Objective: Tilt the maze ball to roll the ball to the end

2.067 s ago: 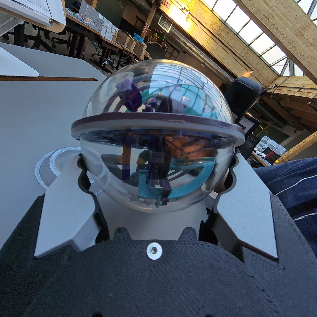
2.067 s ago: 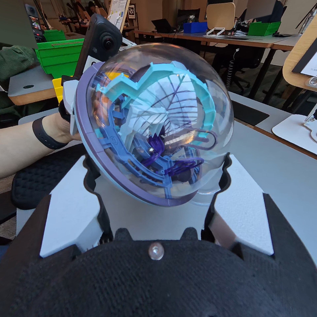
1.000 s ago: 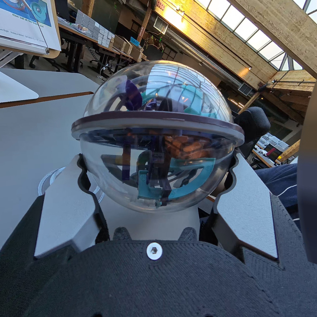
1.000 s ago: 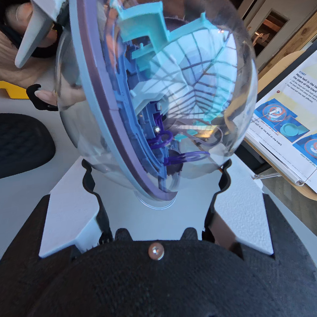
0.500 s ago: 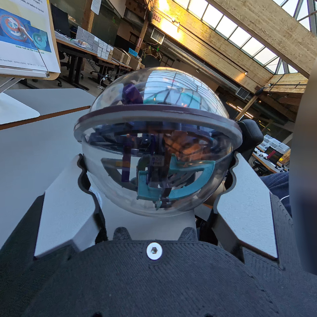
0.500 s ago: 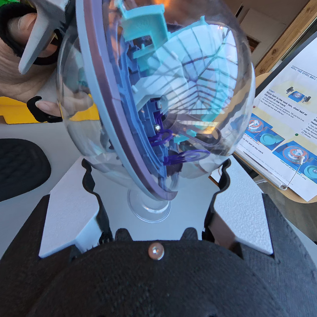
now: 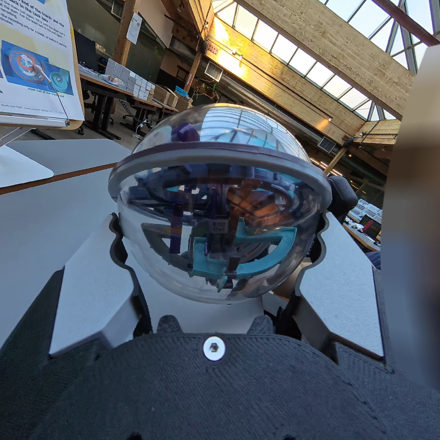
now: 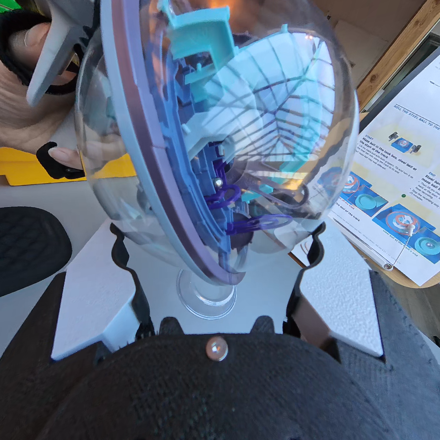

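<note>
Stand (image 8: 206, 300) under maze ball (image 8: 214, 133), instruction sheet (image 8: 390, 200) beside.

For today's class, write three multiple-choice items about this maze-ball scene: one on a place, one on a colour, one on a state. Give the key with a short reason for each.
1. Where is the clear plastic stand?
A. On the grey table, under the lifted maze ball
B. Clamped in the right gripper
C. On the yellow bin

2. What colour are the looped pieces beside the steel ball?
A. Orange
B. Purple
C. Green

3. How is the maze ball held?
A. Resting on its stand
B. Lying on the table
C. Lifted, with the left gripper and the right gripper against it

Key: 1 A, the stand sits on the table below the ball. 2 B, the loops are purple. 3 C, each gripper's fingers flank the raised sphere.
</note>
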The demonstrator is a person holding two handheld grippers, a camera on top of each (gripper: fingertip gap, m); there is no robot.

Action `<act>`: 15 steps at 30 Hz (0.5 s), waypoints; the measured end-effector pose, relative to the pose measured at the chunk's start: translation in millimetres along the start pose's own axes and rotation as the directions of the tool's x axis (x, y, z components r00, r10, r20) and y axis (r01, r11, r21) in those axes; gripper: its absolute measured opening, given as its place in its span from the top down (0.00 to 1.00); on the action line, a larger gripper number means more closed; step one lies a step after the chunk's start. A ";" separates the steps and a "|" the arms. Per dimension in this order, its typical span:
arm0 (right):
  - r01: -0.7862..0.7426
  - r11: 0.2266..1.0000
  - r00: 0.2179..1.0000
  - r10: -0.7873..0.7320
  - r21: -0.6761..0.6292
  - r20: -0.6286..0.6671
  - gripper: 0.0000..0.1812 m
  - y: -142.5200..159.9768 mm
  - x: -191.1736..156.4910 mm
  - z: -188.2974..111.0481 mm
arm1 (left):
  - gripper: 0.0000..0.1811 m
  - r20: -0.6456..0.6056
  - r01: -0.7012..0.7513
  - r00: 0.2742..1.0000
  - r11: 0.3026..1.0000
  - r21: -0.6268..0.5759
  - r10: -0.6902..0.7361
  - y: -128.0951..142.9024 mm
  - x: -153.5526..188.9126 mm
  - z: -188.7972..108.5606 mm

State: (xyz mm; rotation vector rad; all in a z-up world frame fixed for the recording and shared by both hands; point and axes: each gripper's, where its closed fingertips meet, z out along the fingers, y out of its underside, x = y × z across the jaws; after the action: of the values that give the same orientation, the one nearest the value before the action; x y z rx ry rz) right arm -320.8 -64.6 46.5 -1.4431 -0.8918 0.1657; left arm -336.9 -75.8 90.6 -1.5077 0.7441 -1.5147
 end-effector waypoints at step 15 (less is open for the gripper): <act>0.063 0.998 0.998 -0.063 0.003 -0.015 0.15 0.4 -4.5 0.0 | 0.12 0.018 -0.070 0.997 0.995 -0.075 0.072 8.8 3.7 -3.3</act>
State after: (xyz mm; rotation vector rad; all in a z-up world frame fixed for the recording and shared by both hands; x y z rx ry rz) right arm -323.7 -67.2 44.3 -1.4095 -0.9234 0.1090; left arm -338.4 -83.5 84.4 -1.5333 0.8417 -1.4309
